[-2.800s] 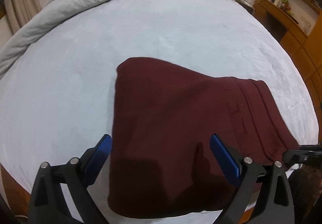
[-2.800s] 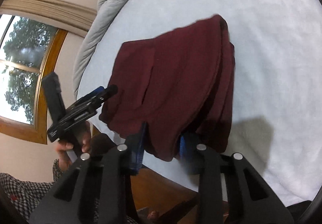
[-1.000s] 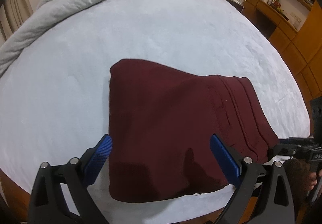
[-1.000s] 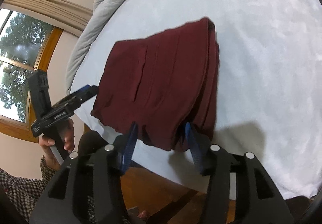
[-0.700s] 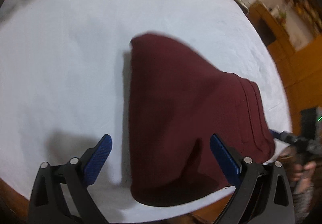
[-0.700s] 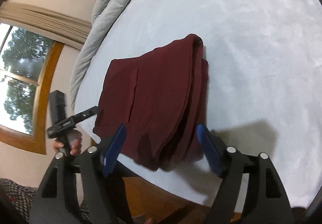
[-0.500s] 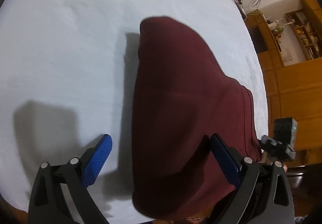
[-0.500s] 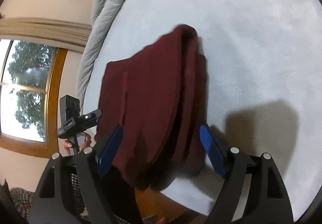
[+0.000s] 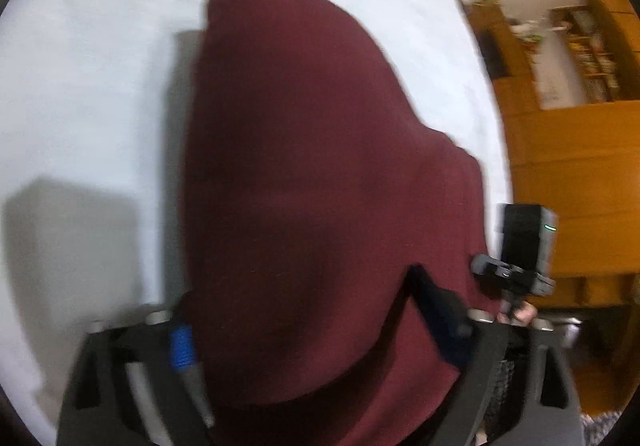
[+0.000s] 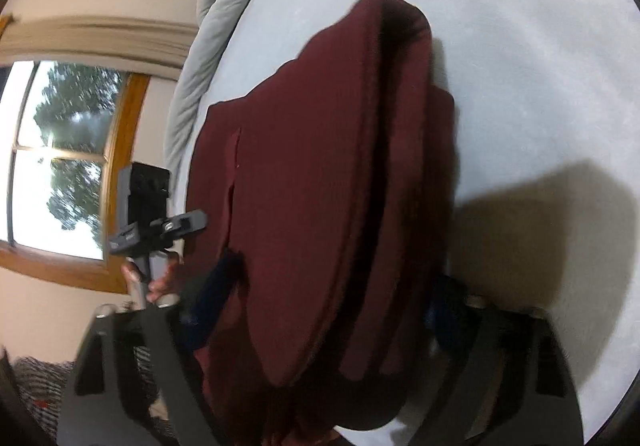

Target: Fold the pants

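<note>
The folded dark red pants lie on the pale blue bed near its front edge. My left gripper is open, its fingers straddling the near end of the stack, very close to the cloth. In the right wrist view the pants show as a thick pile of layers seen from the side. My right gripper is open, its fingers either side of the stack's near end. Each gripper shows in the other's view, the right one and the left one.
A grey duvet is bunched along the far side of the bed. A window with a wooden frame is on the wall. Wooden cabinets and shelves stand beside the bed. The bed's front edge lies just under both grippers.
My right gripper has let go of the pants and opened wide. Both grippers have moved forward and down onto the stack, which now fills the space between the fingers.
</note>
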`<state>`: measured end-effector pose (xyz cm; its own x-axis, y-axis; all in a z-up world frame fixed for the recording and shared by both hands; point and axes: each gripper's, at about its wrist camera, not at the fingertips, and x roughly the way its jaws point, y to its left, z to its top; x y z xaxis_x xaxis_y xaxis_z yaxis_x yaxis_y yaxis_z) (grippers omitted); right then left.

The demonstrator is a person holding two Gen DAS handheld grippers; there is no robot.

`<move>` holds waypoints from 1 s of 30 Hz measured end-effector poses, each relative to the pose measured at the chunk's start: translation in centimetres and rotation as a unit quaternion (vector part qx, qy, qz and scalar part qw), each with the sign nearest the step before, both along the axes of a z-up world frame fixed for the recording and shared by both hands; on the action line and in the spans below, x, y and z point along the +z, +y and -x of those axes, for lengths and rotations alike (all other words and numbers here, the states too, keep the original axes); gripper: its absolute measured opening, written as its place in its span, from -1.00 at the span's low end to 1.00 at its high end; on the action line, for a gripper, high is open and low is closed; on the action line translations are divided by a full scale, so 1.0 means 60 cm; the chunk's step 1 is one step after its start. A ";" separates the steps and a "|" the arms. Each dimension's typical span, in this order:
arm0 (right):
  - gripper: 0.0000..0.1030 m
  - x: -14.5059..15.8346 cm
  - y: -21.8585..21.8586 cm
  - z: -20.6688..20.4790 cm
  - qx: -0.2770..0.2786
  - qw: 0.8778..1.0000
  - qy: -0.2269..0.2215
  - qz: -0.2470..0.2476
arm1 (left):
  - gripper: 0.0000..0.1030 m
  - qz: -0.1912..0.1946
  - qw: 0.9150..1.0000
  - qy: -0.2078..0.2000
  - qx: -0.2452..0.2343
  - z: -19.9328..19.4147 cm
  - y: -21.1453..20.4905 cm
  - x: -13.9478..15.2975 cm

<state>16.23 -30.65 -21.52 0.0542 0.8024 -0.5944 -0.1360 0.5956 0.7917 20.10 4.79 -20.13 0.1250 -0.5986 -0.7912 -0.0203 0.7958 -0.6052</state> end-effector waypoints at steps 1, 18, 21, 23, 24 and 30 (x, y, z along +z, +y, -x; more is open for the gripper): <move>0.13 0.008 -0.005 0.006 -0.003 1.000 -0.009 0.002 | 0.23 -0.008 1.000 0.001 0.008 0.003 0.002 0.003; -0.29 0.206 -0.082 -0.039 -0.044 0.988 -0.145 -0.006 | -0.32 0.050 0.991 -0.125 0.026 -0.038 -0.036 0.142; -0.29 0.210 -0.099 -0.087 -0.050 0.987 -0.153 0.007 | -0.31 0.042 0.989 -0.140 0.026 -0.097 -0.060 0.146; -0.29 0.194 -0.105 -0.128 -0.055 0.988 -0.143 0.021 | -0.31 0.030 0.989 -0.142 0.025 -0.138 -0.072 0.137; -0.28 0.178 -0.109 -0.151 -0.058 0.989 -0.134 0.026 | -0.31 0.024 0.989 -0.141 0.023 -0.150 -0.078 0.130; -0.13 0.049 -0.110 -0.214 -0.084 0.992 -0.067 0.064 | -0.24 -0.025 0.994 -0.100 0.024 -0.208 -0.089 0.035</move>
<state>29.05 -37.28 -18.59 0.2655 0.6938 -0.6695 -0.1252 0.7133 0.6896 32.57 -0.57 -18.06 0.3104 -0.5481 -0.7767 0.0586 0.8265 -0.5599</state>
